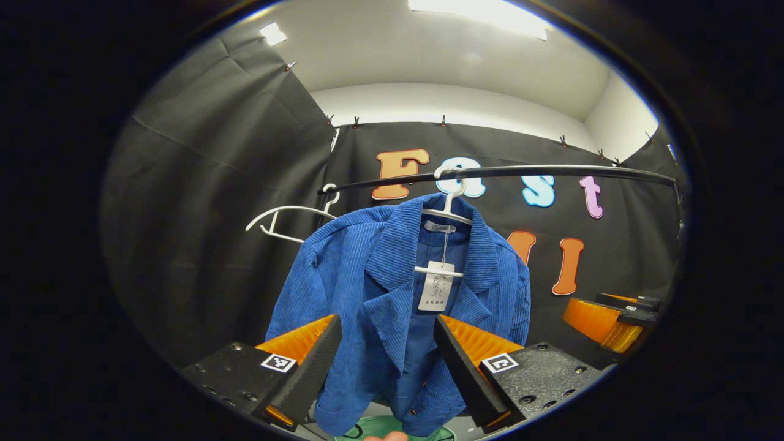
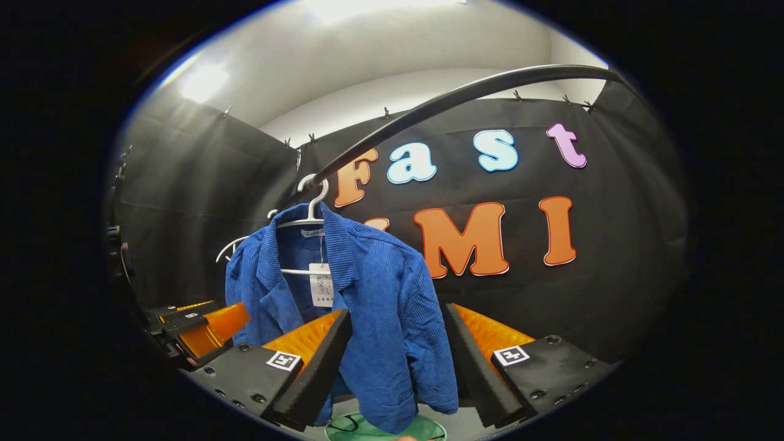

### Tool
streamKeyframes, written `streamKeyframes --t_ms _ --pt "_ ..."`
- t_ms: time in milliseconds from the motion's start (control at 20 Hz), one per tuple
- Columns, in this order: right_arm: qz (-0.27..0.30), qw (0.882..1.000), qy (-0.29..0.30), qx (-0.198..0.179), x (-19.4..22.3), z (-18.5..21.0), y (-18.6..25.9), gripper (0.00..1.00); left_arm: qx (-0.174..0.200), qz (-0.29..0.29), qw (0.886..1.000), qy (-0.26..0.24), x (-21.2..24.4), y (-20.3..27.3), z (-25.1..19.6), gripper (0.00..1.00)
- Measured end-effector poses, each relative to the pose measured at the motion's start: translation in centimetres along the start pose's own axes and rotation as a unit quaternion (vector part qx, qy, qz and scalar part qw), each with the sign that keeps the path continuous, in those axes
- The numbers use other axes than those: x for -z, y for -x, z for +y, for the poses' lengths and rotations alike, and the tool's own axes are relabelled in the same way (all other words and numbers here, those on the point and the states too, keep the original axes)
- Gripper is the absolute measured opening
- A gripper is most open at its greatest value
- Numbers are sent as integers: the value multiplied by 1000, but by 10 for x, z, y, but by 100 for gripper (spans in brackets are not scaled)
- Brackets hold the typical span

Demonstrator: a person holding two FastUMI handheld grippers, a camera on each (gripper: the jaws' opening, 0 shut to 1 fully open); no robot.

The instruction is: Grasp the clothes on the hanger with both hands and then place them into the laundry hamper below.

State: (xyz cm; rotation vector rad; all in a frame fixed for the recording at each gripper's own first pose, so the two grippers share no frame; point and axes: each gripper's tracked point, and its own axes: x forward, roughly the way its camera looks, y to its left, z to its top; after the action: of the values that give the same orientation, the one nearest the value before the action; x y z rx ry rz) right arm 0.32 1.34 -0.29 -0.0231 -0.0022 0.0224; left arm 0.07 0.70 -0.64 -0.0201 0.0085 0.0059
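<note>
A blue jacket (image 1: 392, 294) hangs on a hanger (image 1: 450, 205) above the green hamper (image 2: 383, 429). Both grippers (image 1: 387, 352) (image 2: 398, 346) face it, fingers spread, empty. Soft, limp corduroy; the shoulders look best to grasp.

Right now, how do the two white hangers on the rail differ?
The near hanger carries the blue jacket; the far hanger is bare. The near hanger hangs about level, while the far hanger looks tilted and turned at an angle. A paper tag hangs inside the jacket's collar; the far hanger has none. Both are white and hook on the same black rail.
</note>
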Motion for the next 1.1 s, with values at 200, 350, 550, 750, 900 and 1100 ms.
streamKeyframes --t_ms 200,350,550,750,900,1100 --pt "-2 1000 5 -1 -3 1 0 99 -8 -17 1000 1 -9 3 6 95" --pt "-5 1000 0 -3 -1 6 0 99 -9 -13 1000 -6 -9 4 10 98" --pt "-3 1000 3 -10 -1 8 0 99 -14 -17 1000 -6 -12 6 13 92" --pt "-5 1000 1 -15 -2 12 2 99 -16 -21 1000 -14 -15 9 15 95" --pt "-8 1000 1 -13 -3 11 3 99 -14 -21 1000 -18 -15 7 13 92" --pt "-9 1000 1 -12 -4 10 2 99 -12 -24 999 -20 -17 7 10 95"
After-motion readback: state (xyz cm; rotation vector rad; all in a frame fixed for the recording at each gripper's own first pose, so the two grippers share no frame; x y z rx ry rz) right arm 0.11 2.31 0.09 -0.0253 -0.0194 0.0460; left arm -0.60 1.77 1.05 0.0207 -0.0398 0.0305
